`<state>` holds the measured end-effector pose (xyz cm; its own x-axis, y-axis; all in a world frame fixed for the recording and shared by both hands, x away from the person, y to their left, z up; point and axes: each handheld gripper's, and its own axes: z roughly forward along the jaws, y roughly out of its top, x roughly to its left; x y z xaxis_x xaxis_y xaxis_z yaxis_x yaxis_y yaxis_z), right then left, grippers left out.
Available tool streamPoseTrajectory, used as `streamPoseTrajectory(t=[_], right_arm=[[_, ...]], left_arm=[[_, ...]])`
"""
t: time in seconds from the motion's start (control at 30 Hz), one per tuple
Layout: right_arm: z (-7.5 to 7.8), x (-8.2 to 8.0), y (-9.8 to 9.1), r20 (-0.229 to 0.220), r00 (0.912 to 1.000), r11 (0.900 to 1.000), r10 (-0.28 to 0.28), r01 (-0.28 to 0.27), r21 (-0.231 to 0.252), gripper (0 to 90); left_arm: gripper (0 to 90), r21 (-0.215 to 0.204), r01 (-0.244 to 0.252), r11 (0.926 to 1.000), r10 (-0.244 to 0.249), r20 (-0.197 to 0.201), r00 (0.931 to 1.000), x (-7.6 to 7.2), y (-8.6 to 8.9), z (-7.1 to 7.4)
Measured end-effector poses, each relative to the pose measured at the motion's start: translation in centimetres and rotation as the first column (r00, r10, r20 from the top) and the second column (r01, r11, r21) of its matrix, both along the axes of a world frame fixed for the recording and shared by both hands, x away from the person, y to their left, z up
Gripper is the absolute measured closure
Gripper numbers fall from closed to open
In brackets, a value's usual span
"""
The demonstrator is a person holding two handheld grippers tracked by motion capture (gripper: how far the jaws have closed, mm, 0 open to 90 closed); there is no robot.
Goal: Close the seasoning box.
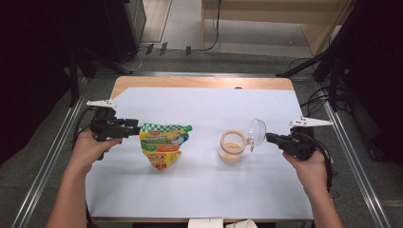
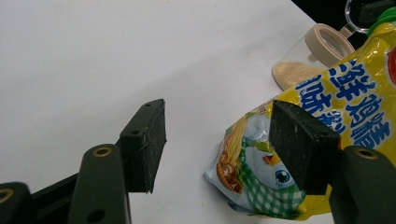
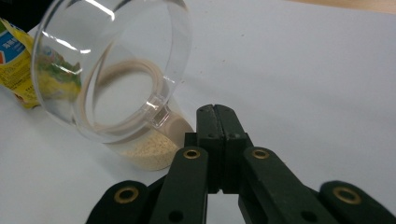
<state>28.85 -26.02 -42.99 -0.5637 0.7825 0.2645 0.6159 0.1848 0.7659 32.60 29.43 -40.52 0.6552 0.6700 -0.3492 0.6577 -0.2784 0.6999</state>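
Now, lid point(image 1: 257, 131): hinged on the jar point(image 1: 232, 147), mid surface point(image 1: 209, 107).
Right tool point(image 3: 215, 112): pressed together, nothing held.
Left tool point(image 2: 219, 140): apart beside the bag point(image 1: 163, 145).
Tip: push the lid down slowly.

Pouch point(image 1: 164, 145): I see a yellow seasoning bag with green-checked top and green cap, lying flat, cap pointing to 3 o'clock.
Jar point(image 1: 232, 151): clear, tan rim, beige powder at the bottom, upright at the pouch's 3 o'clock.
Lid point(image 1: 257, 131): clear, hinged, standing open at the jar's 2 o'clock.
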Motion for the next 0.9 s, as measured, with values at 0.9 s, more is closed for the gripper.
streamPoseTrajectory(t=[0.9], right_arm=[[0.3,-0.4,2.2,0.023,0.9966,0.9963,0.079,-0.079,0.032,90.0]], left_arm=[[37.2,0.009,0.020,0.9998,-0.020,-0.006,0.9998,0.1,-0.8,-0.2]])
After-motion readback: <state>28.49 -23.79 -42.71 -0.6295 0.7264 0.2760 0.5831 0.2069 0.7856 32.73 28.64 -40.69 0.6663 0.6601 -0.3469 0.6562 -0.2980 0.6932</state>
